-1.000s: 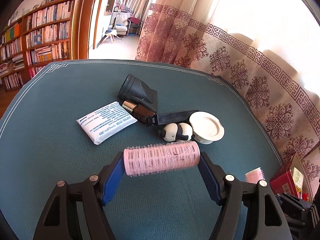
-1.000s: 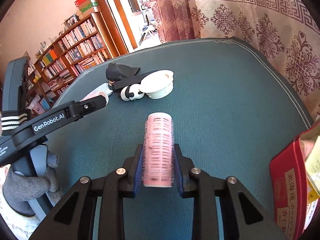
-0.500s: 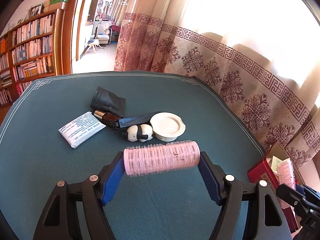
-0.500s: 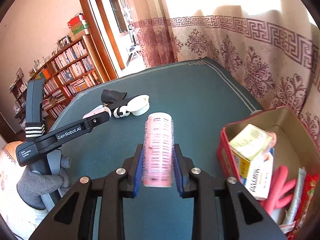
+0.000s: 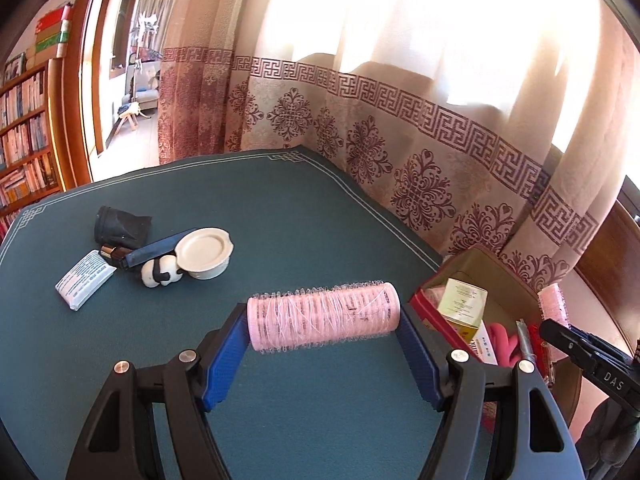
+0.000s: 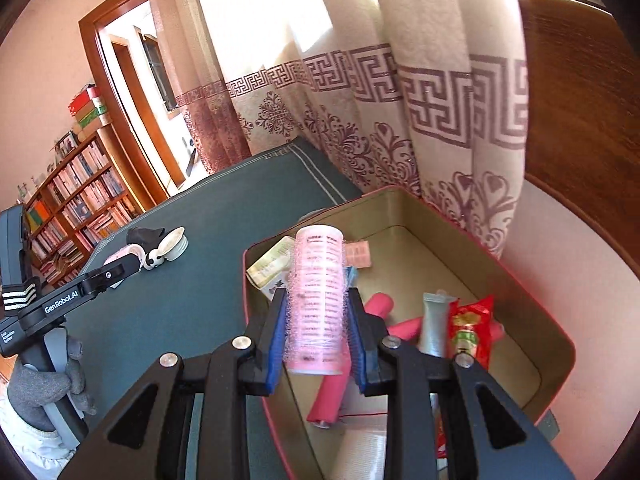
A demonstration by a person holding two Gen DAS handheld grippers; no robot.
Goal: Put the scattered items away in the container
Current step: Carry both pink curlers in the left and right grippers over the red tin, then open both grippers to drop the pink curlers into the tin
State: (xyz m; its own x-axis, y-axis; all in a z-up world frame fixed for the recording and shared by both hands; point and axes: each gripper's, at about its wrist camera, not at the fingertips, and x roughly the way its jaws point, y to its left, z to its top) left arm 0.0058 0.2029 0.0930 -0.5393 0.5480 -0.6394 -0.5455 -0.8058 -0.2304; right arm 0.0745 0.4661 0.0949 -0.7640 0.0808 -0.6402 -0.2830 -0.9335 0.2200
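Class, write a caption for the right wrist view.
Right gripper holds a pink hair roller over the red box.

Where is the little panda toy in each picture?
Left wrist view: the panda toy lies left of centre on the green table, touching the white dish.
Right wrist view: the panda toy is small, far left of centre, beside that dish.
Shared landmark: the white dish.

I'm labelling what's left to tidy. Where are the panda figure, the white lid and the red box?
panda figure (image 5: 161,273): left wrist view, on its white body.
white lid (image 5: 201,254): left wrist view, on its flat top.
red box (image 6: 538,326): right wrist view, on its inner right wall.
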